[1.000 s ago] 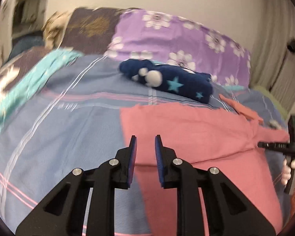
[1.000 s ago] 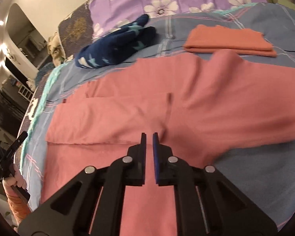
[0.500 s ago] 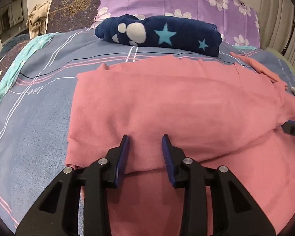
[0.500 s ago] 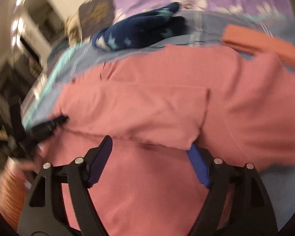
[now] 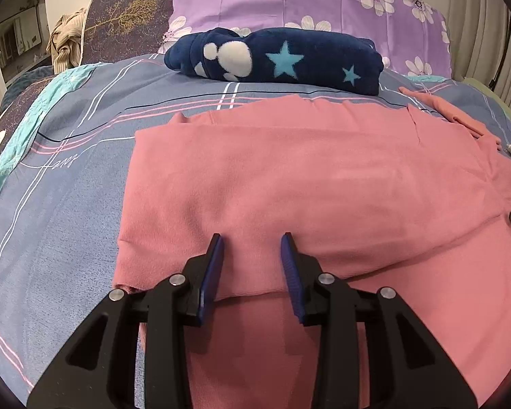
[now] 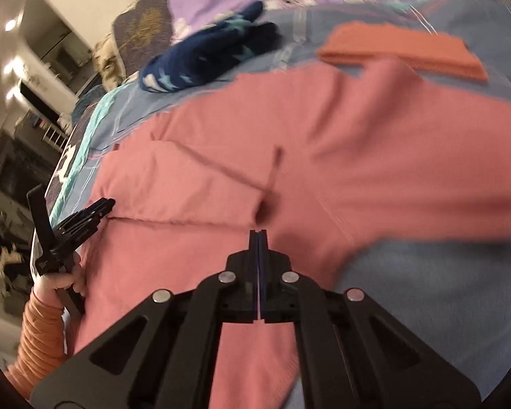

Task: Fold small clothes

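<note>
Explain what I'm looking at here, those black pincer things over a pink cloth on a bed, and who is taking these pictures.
No robot here: a person holds a black two-finger gripper in each hand, each carrying a wide-angle camera looking along its fingers.

The left-hand camera shows the left gripper, jaws apart, over a folded edge of the pink knit garment spread on the blue plaid bedspread.

The right-hand camera shows the right gripper shut at another fold of that garment; whether it pinches cloth is unclear. The left gripper appears there too, held by a hand in an orange sleeve.

Behind lie a folded navy fleece piece with stars, a folded orange cloth and a purple flowered pillow.
</note>
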`<state>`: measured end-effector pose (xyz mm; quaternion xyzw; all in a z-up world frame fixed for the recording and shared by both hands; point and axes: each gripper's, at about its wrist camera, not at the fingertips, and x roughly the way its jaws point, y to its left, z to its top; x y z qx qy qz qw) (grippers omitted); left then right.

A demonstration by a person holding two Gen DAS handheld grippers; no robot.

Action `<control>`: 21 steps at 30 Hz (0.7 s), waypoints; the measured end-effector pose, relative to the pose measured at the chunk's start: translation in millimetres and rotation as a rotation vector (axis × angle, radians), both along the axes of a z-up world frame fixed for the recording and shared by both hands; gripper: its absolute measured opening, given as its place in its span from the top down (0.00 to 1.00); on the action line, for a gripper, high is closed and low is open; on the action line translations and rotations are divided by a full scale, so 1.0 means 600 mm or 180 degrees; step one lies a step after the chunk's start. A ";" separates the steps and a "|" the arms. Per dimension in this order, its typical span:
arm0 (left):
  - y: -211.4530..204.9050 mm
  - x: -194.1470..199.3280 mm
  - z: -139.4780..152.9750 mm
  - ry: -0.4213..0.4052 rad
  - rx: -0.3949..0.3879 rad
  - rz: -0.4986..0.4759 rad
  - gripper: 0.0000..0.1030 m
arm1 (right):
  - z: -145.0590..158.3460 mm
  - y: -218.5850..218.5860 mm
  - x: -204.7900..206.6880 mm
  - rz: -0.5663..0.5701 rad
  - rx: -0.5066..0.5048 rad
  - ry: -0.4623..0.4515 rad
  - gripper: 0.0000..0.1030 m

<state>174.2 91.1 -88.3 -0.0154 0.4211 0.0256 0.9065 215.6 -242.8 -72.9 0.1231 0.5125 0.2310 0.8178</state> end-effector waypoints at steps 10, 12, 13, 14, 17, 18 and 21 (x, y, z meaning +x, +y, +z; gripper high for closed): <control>0.000 -0.001 0.001 -0.0007 -0.0038 0.0001 0.64 | 0.010 0.047 0.059 -0.0242 -0.0134 -0.0051 0.51; 0.001 0.000 0.001 -0.0007 -0.0051 0.0002 0.64 | -0.011 0.041 0.097 -0.0432 -0.0033 0.0110 0.59; 0.000 0.000 0.001 -0.0008 -0.0052 0.0002 0.64 | -0.016 0.041 0.109 -0.0472 0.0023 0.0108 0.70; 0.000 0.000 0.001 -0.0009 -0.0053 0.0002 0.64 | -0.018 0.047 0.118 -0.0455 -0.0008 0.0065 0.80; 0.003 0.000 0.001 -0.0011 -0.0082 0.0001 0.64 | -0.001 0.074 0.110 -0.0335 -0.0341 -0.0211 0.99; 0.004 0.000 0.001 -0.0012 -0.0094 -0.0001 0.64 | 0.012 0.074 0.103 -0.0368 -0.0389 -0.0384 0.99; 0.005 0.001 0.000 -0.0011 -0.0128 -0.0006 0.63 | 0.021 0.058 0.112 -0.0577 -0.0435 -0.0544 0.99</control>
